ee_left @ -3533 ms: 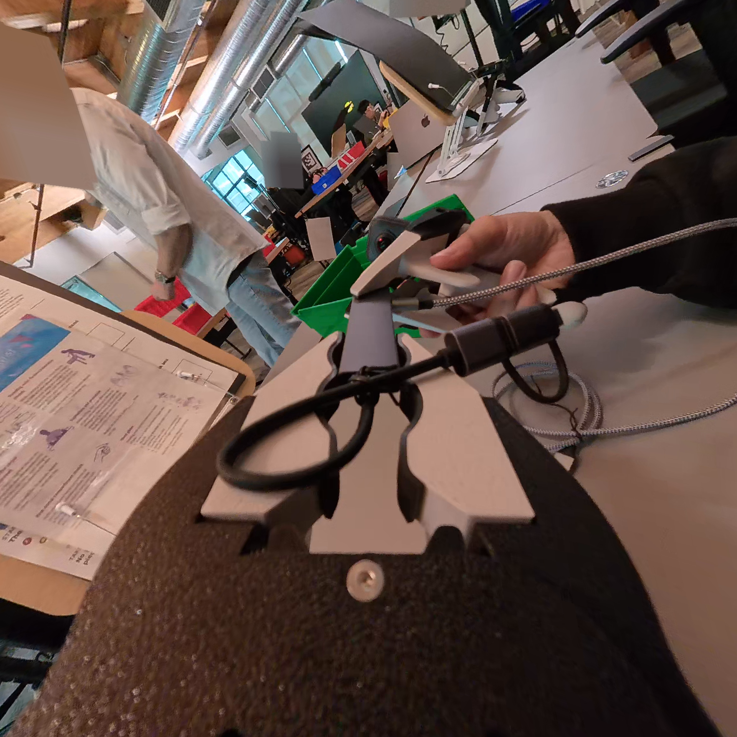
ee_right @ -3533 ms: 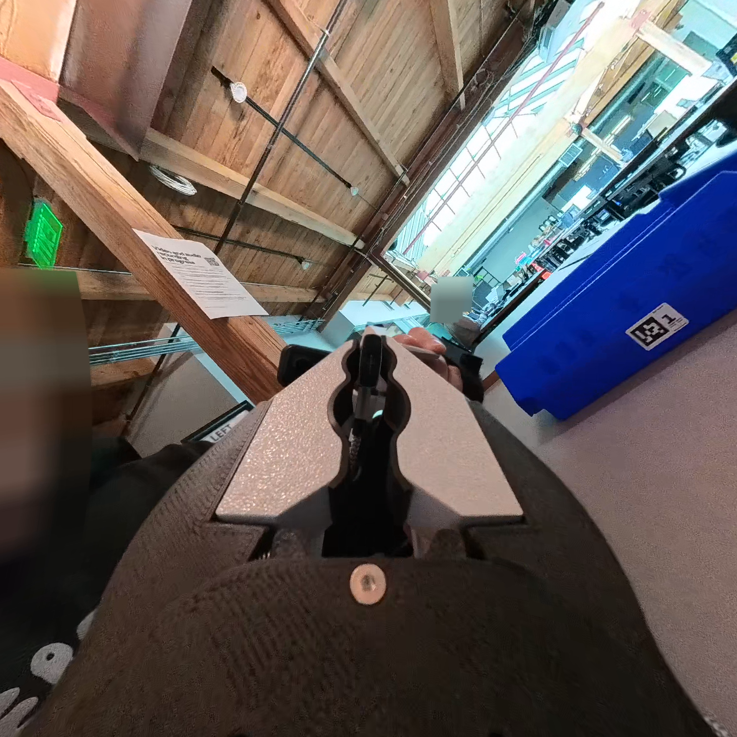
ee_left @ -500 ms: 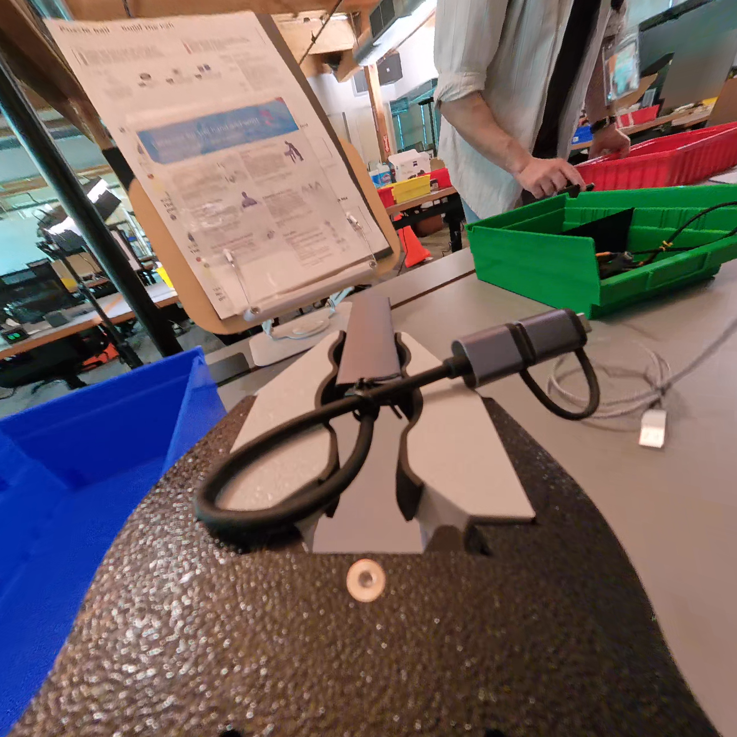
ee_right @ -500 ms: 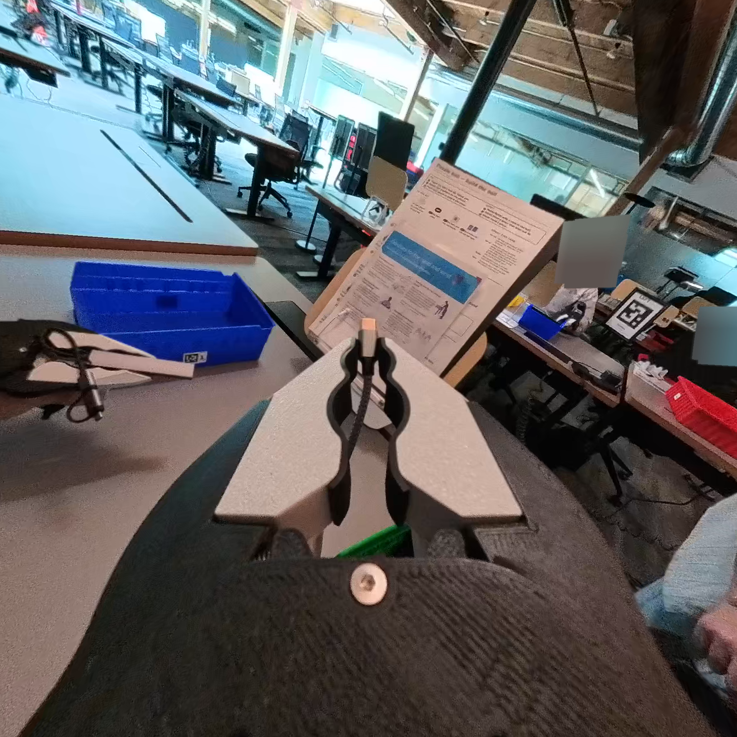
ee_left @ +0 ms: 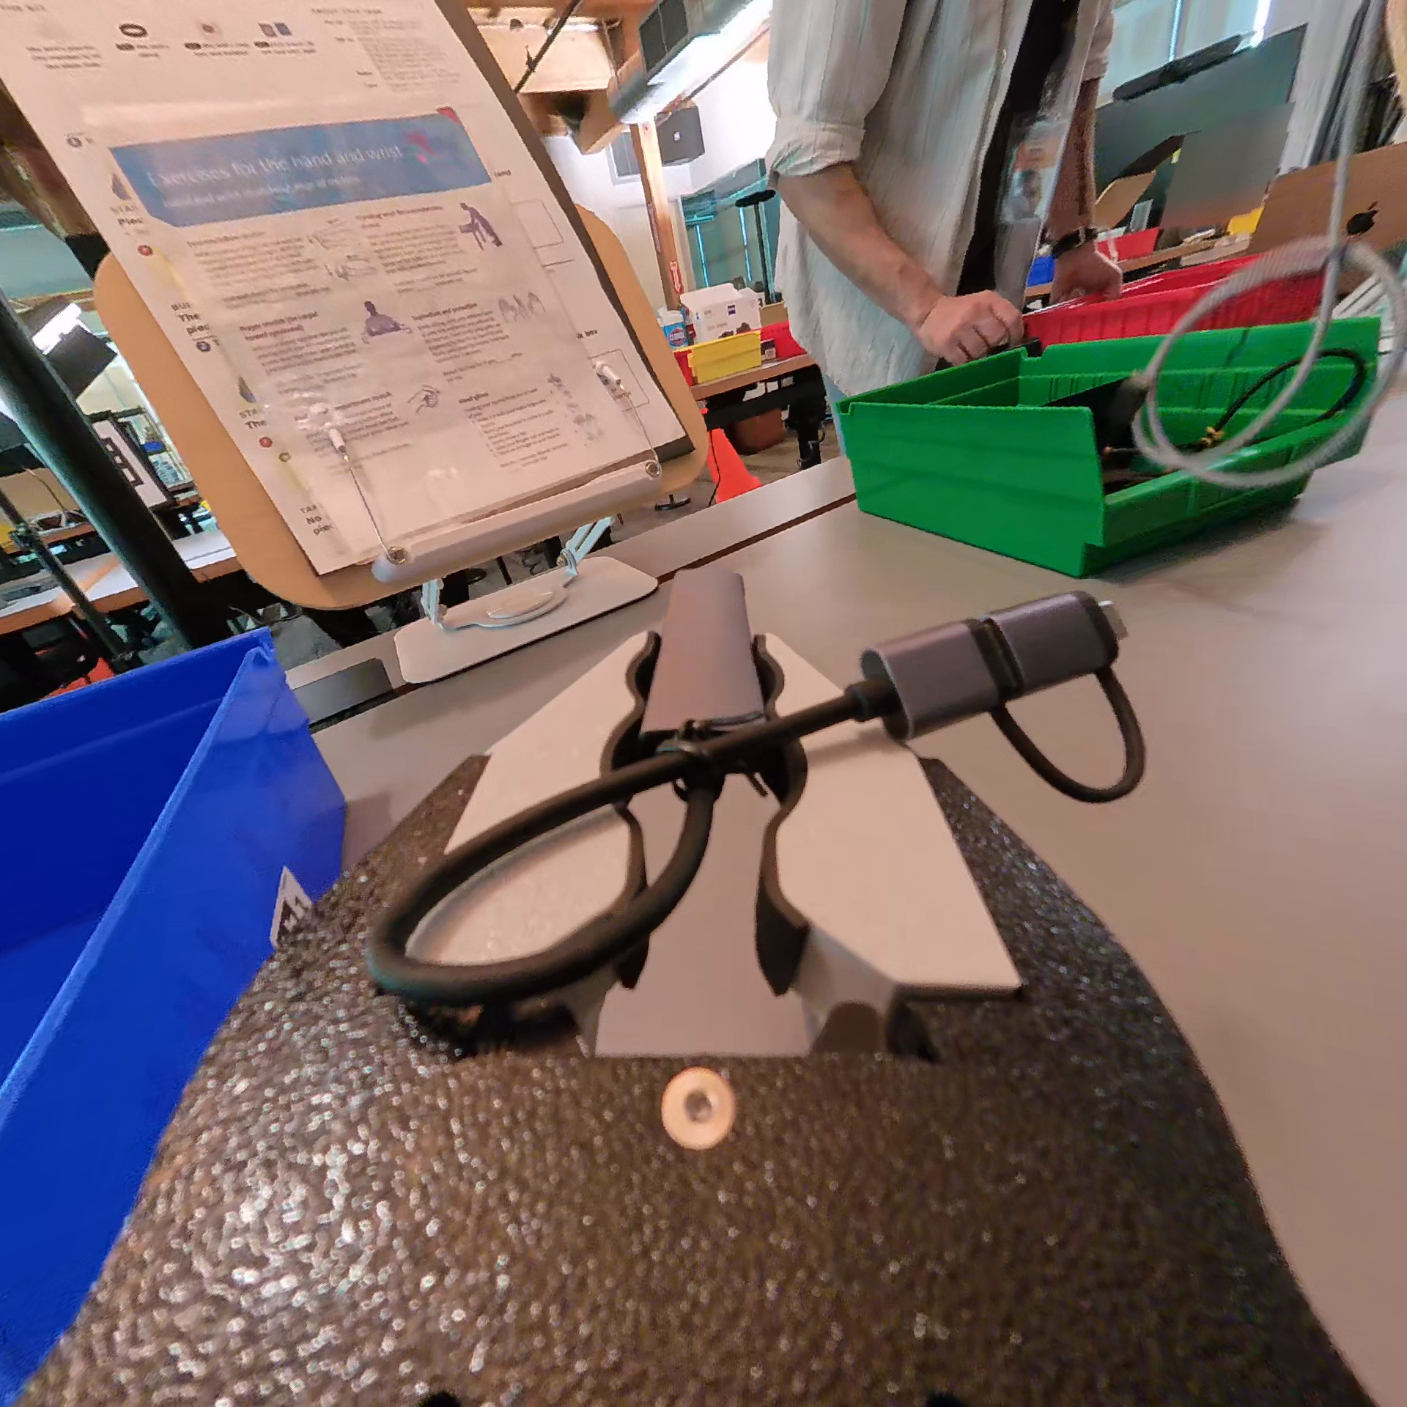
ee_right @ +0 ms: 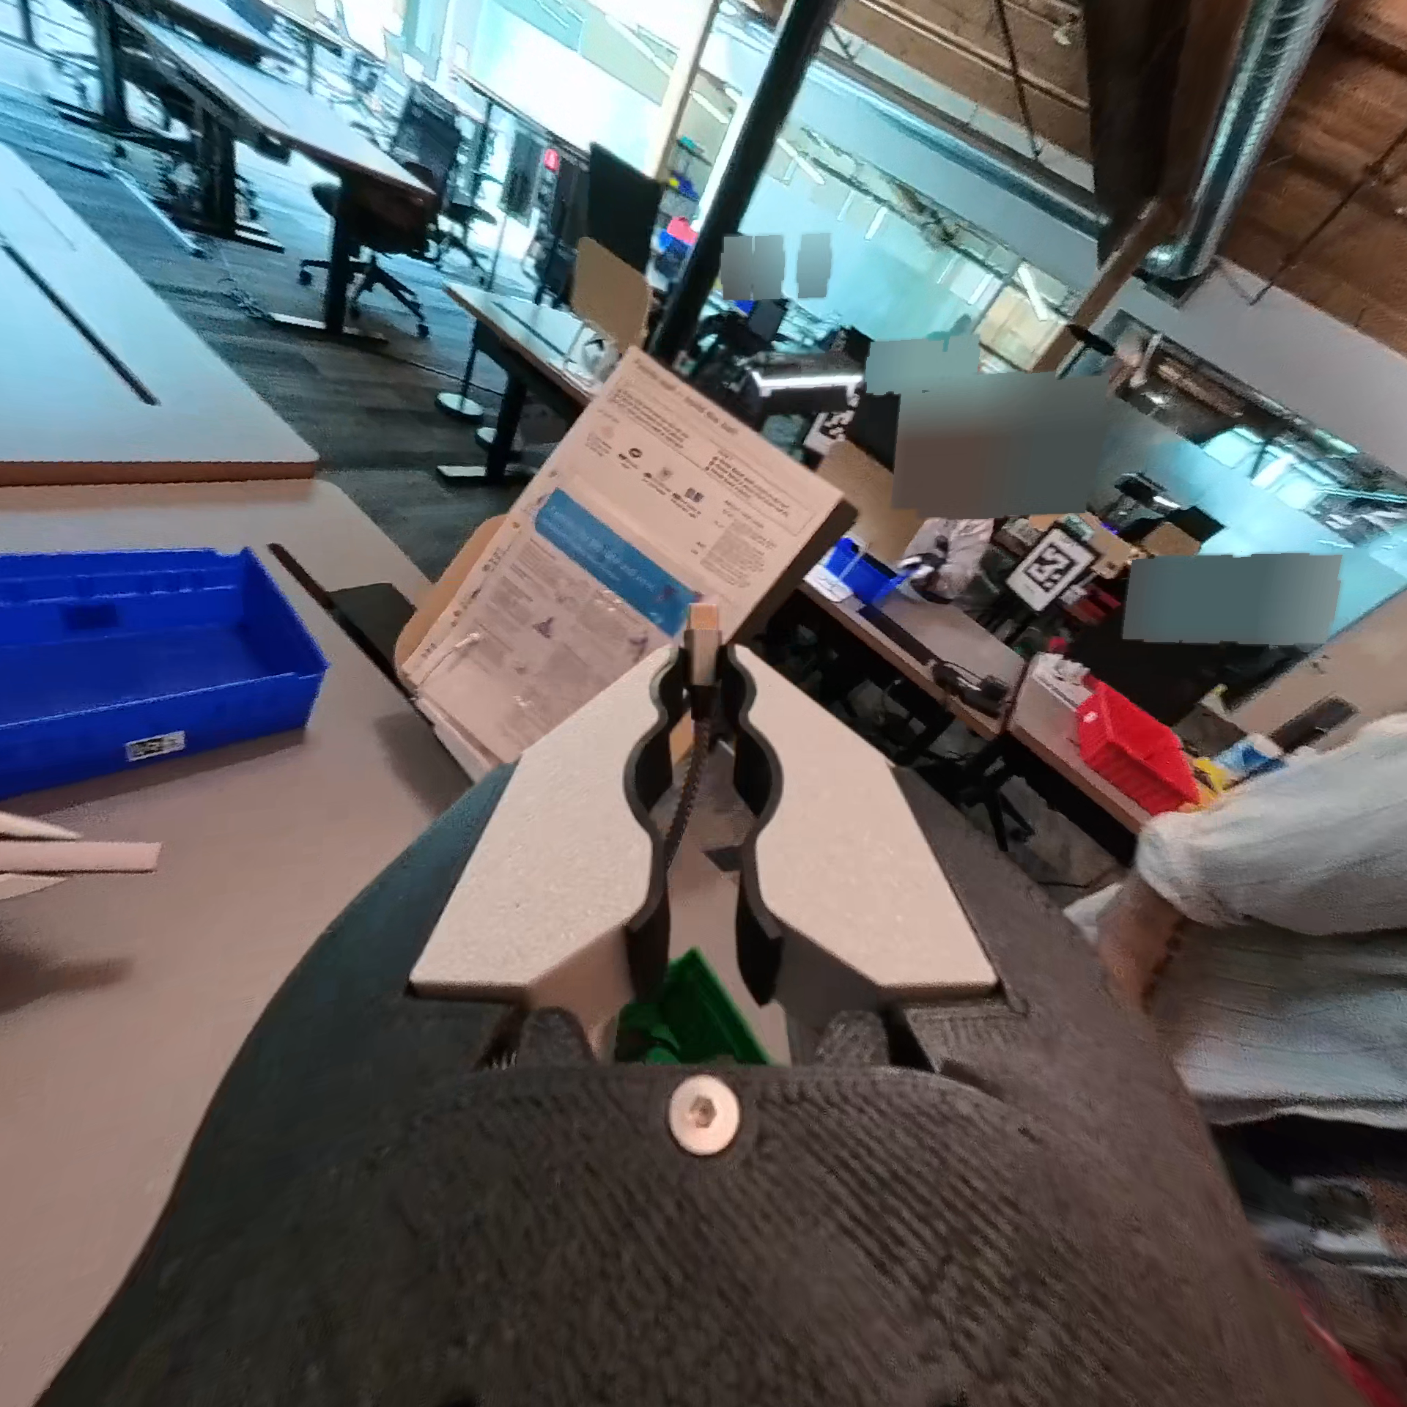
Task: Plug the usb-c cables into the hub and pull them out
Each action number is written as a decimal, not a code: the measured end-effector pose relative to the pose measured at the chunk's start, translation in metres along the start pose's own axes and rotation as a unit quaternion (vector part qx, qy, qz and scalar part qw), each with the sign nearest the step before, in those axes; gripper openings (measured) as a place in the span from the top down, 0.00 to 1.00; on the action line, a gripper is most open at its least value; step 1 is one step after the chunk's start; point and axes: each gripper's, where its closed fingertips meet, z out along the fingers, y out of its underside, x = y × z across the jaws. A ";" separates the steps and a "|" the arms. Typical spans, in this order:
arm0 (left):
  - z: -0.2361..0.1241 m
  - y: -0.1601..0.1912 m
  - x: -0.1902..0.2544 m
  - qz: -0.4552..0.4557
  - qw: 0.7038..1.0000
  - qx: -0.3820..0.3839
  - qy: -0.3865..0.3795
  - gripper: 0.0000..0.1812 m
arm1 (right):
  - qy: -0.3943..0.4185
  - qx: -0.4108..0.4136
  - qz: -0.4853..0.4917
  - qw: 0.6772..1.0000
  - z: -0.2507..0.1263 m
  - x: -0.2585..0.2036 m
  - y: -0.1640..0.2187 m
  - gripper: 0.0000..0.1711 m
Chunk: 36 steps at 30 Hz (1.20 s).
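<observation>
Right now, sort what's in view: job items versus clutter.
Job:
- slim grey metal hub, in the left gripper
- braided grey usb-c cable, in the right gripper

Clutter:
- green plastic bin
- blue plastic bin
- printed sheet on stand

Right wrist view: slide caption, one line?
Right tongs shut on a braided cable's plug, aimed at a document stand.
</observation>
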 end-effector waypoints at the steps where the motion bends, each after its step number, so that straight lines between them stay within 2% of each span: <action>1: 0.000 0.000 0.001 -0.001 1.000 0.003 0.004 0.88 | 0.021 -0.004 -0.009 1.000 -0.002 0.014 -0.006 0.95; 5: -0.001 0.002 0.006 -0.008 1.000 0.003 0.018 0.88 | 0.085 -0.015 -0.033 0.996 -0.008 0.054 -0.020 0.95; 7: -0.001 0.001 0.007 -0.009 1.000 0.006 0.021 0.88 | 0.096 -0.036 -0.038 0.994 -0.004 0.060 -0.009 0.95; 10: -0.002 -0.001 0.008 -0.019 0.999 0.014 0.025 0.88 | 0.104 -0.082 -0.063 0.989 0.011 0.055 0.036 0.95; 12: -0.004 -0.002 0.008 -0.018 0.999 0.017 0.026 0.88 | 0.142 -0.104 -0.105 0.979 0.020 0.057 0.073 0.95; 15: -0.006 -0.002 0.009 -0.020 0.999 0.019 0.031 0.88 | 0.145 -0.147 -0.131 0.970 0.034 0.047 0.137 0.95; 21: -0.010 -0.004 0.012 -0.012 0.999 0.027 0.038 0.88 | 0.045 -0.278 -0.128 0.951 0.052 -0.008 0.277 0.95; 25: -0.009 -0.004 0.015 -0.015 0.999 0.025 0.043 0.88 | -0.069 -0.372 -0.160 0.912 0.053 -0.054 0.353 0.95; 28: -0.008 -0.003 0.018 -0.007 0.999 0.022 0.049 0.88 | -0.125 -0.415 -0.208 0.877 0.053 -0.076 0.389 0.95; 30: -0.008 -0.003 0.018 -0.008 0.999 0.022 0.048 0.88 | -0.181 -0.443 -0.202 0.854 0.051 -0.098 0.413 0.96; 34: -0.010 -0.004 0.015 -0.016 0.998 0.028 0.046 0.88 | -0.229 -0.489 -0.180 0.822 0.042 -0.122 0.448 0.94; 36: -0.010 -0.005 0.015 -0.016 0.998 0.030 0.046 0.88 | -0.251 -0.510 -0.133 0.812 0.030 -0.135 0.451 0.77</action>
